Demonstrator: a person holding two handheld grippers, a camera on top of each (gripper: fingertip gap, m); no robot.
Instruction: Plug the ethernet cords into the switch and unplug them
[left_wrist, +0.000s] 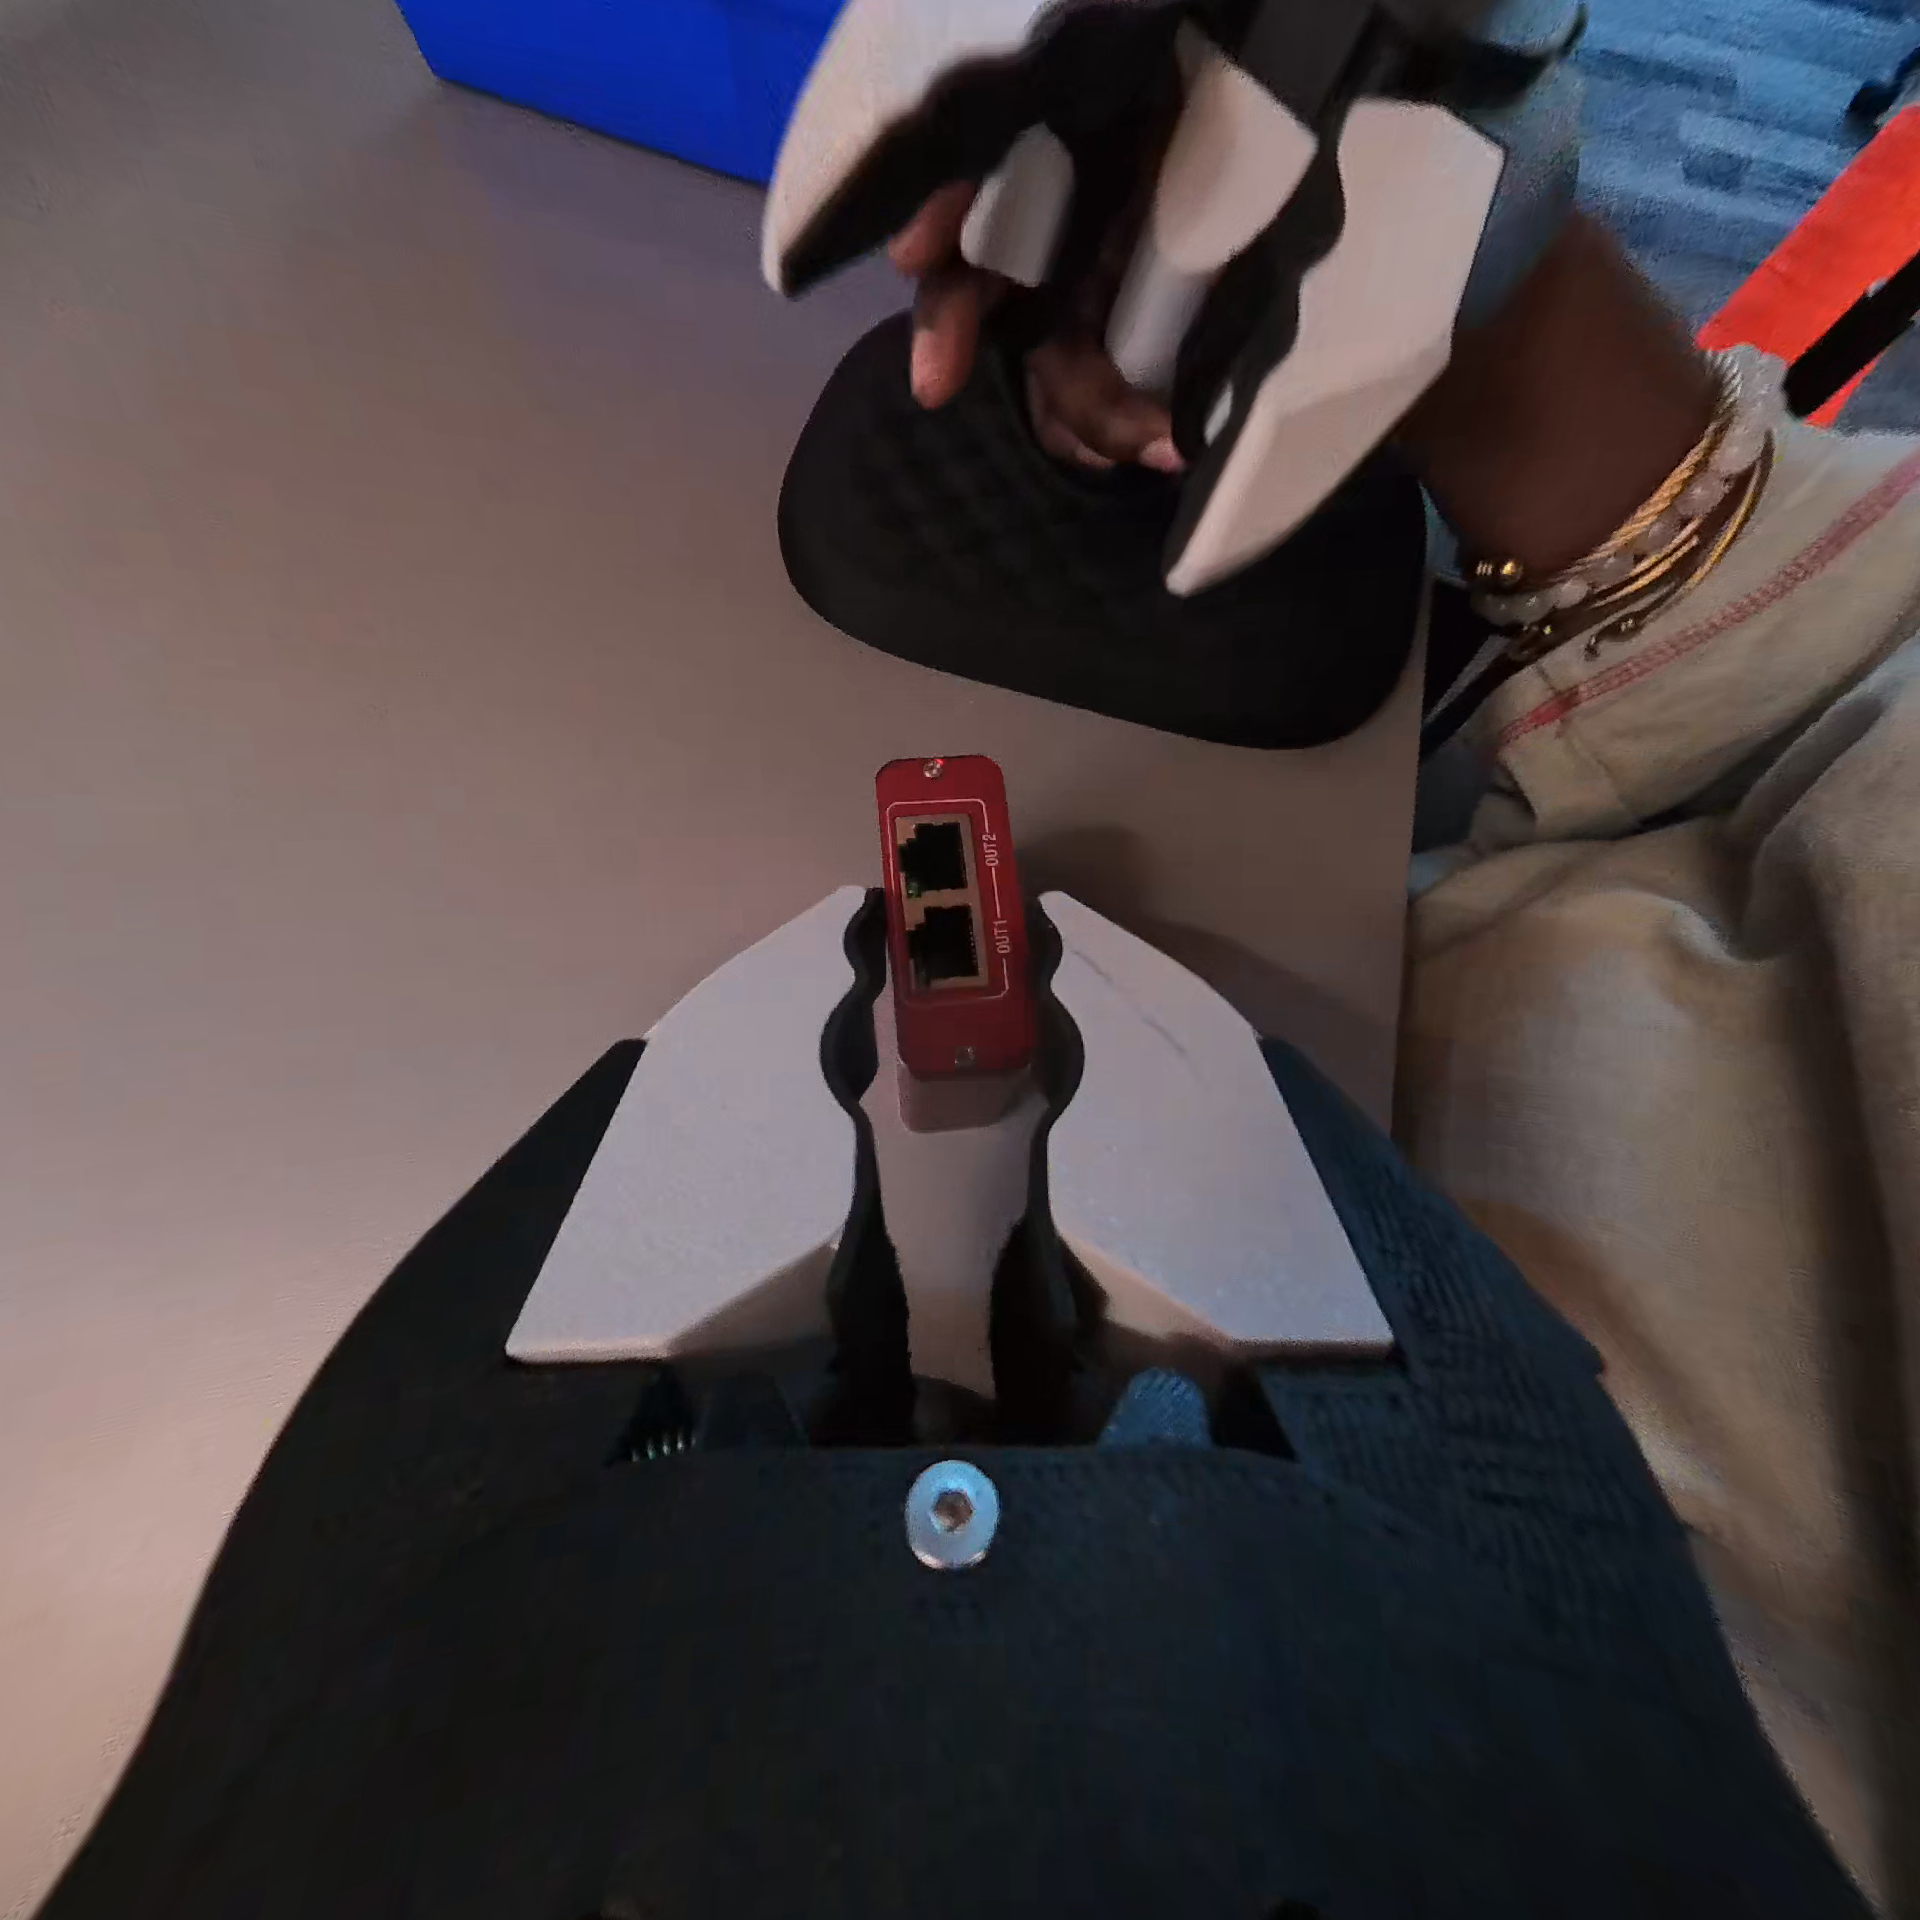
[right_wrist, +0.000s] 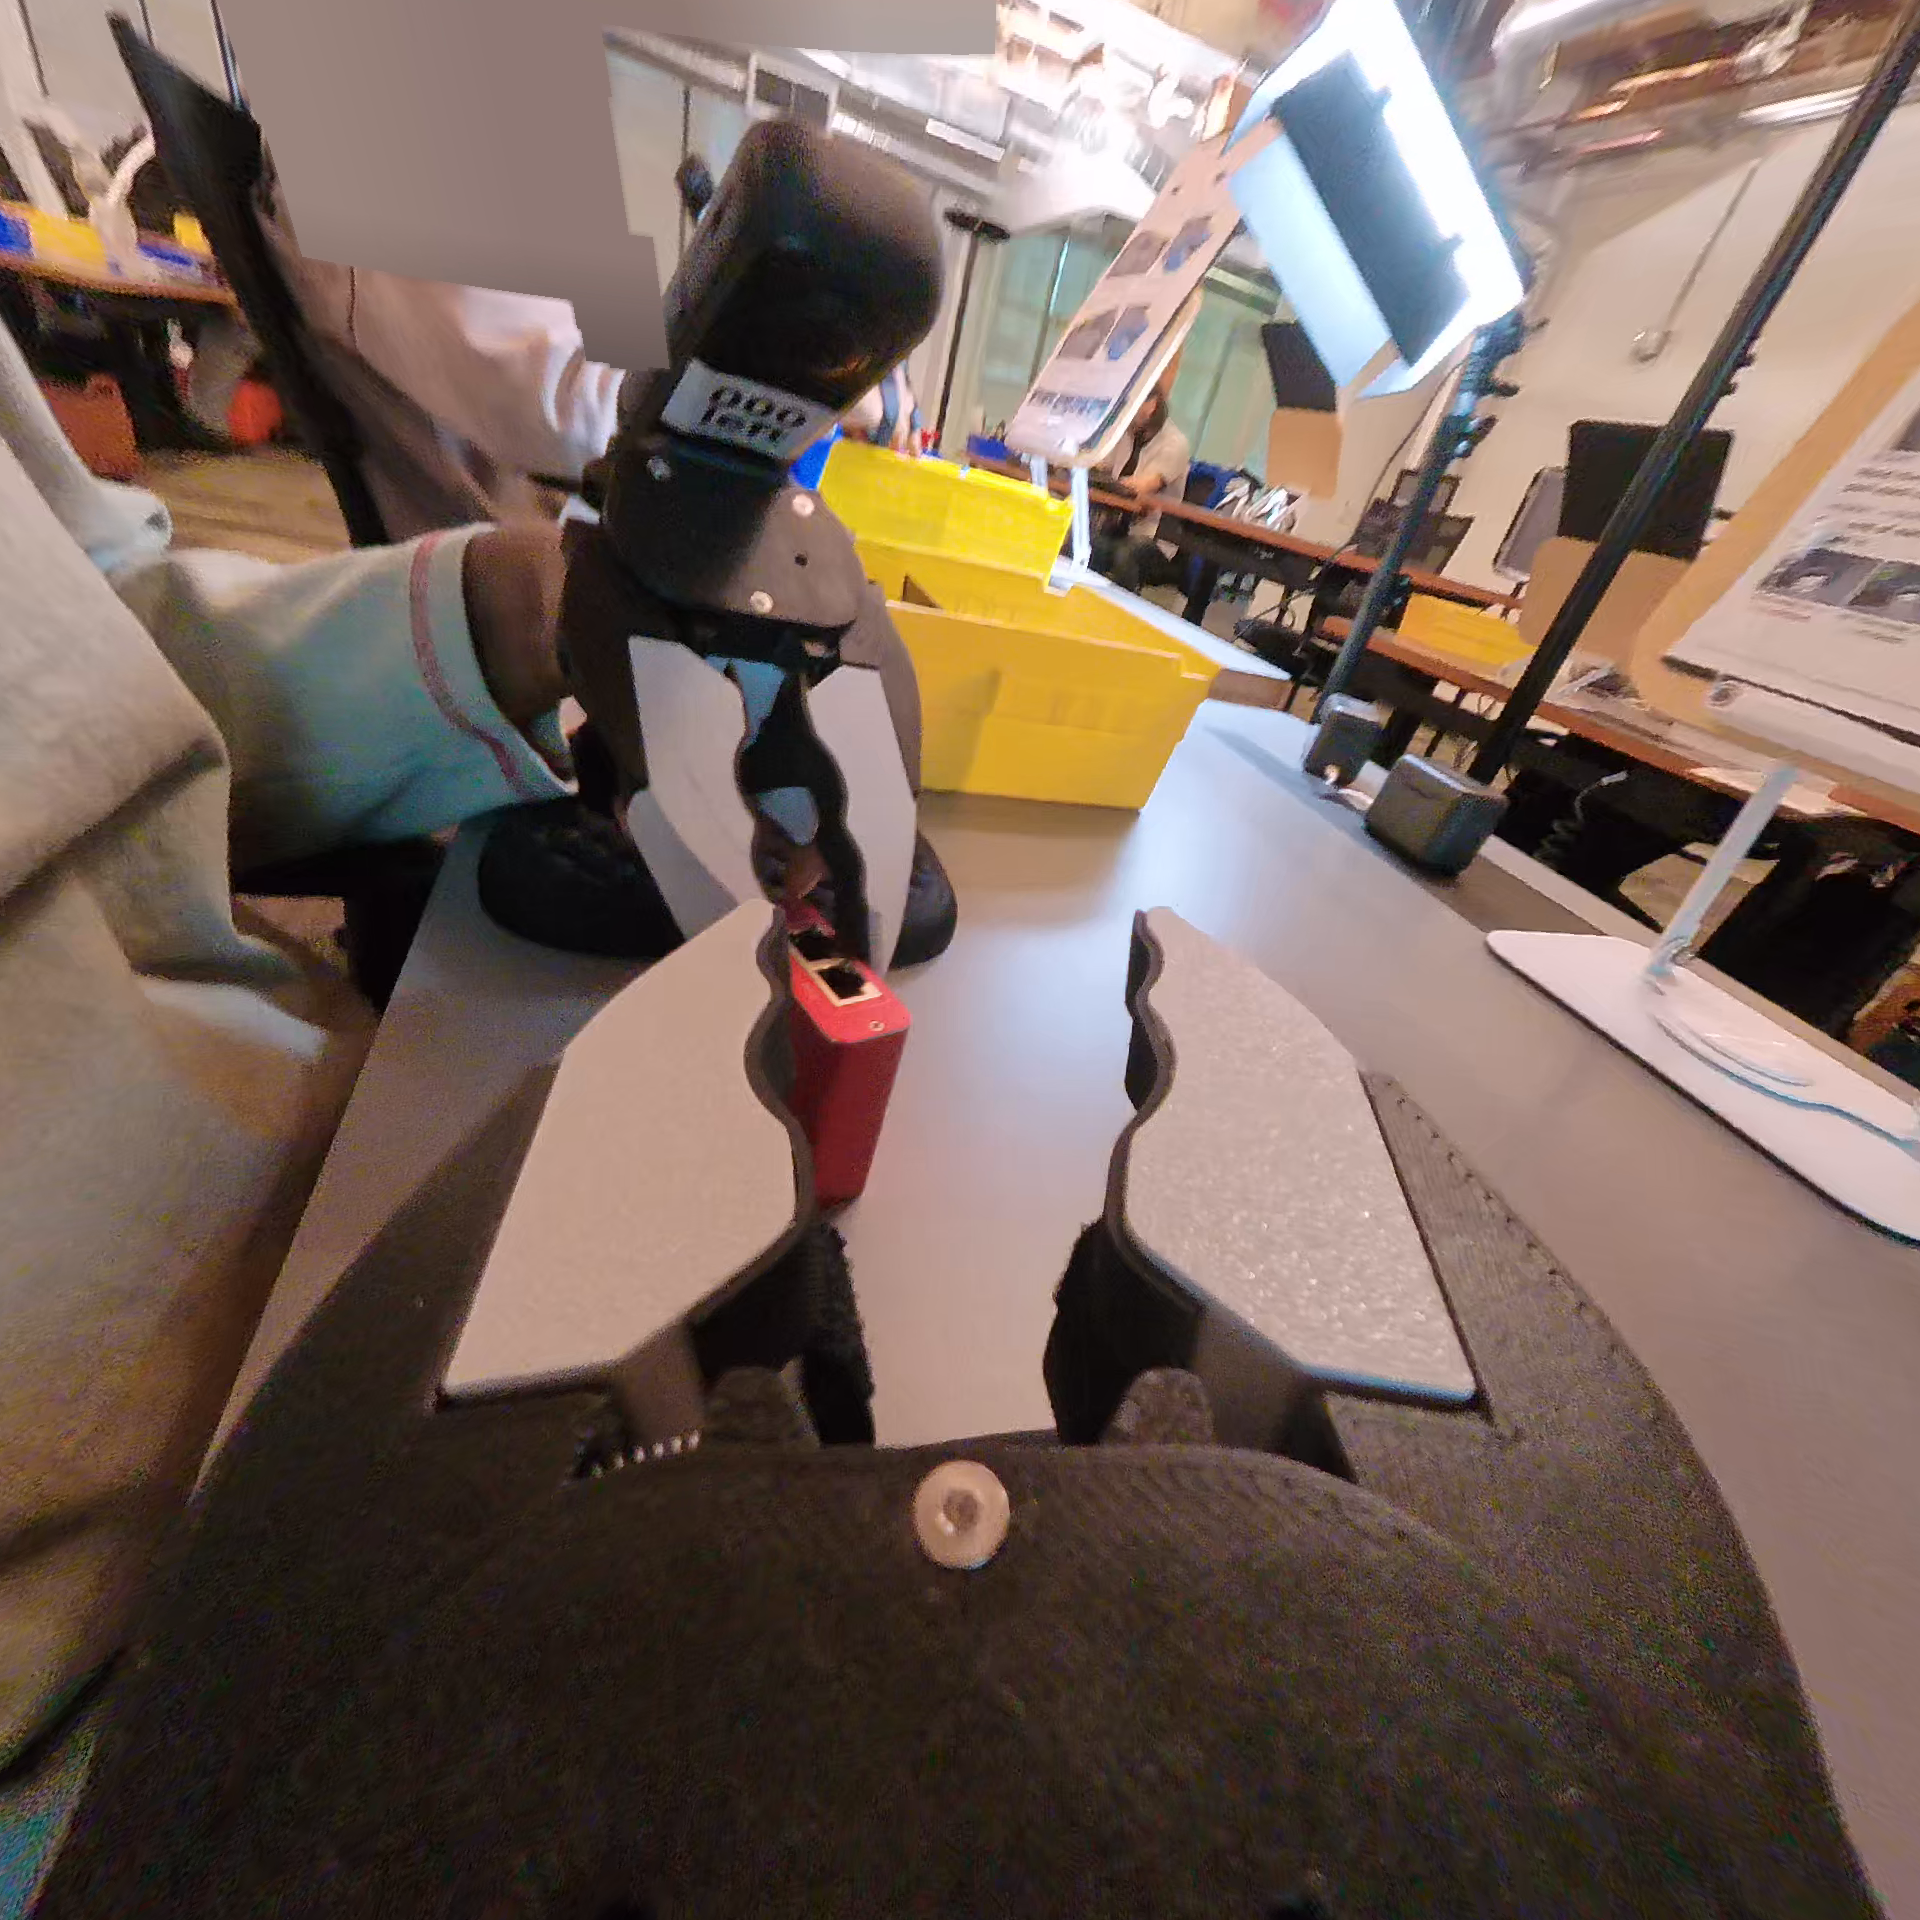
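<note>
A small red switch (left_wrist: 961, 1023) stands on end on the grey table (left_wrist: 416, 727), its two ports facing up and both unoccupied. My left gripper (left_wrist: 953, 906) is shut on the switch's sides and holds it from above. In the right wrist view the switch (right_wrist: 844, 1091) shows just past my left finger, with the left gripper (right_wrist: 831, 927) clamped on its top. My right gripper (right_wrist: 961, 930) is open and holds nothing, low over the table beside the switch. In the left wrist view the right gripper (left_wrist: 987, 426) hovers beyond the switch, blurred. No ethernet cord is in view.
A black rounded pad (left_wrist: 1091, 623) lies on the table behind the switch. A blue bin (left_wrist: 623, 73) is at the far side. Yellow bins (right_wrist: 1018, 665) stand farther along the table. A white stand base (right_wrist: 1714, 1060) is at right. The table edge (left_wrist: 1413, 831) is close to the person's lap. Tip to tip, the grippers are about 7 cm apart.
</note>
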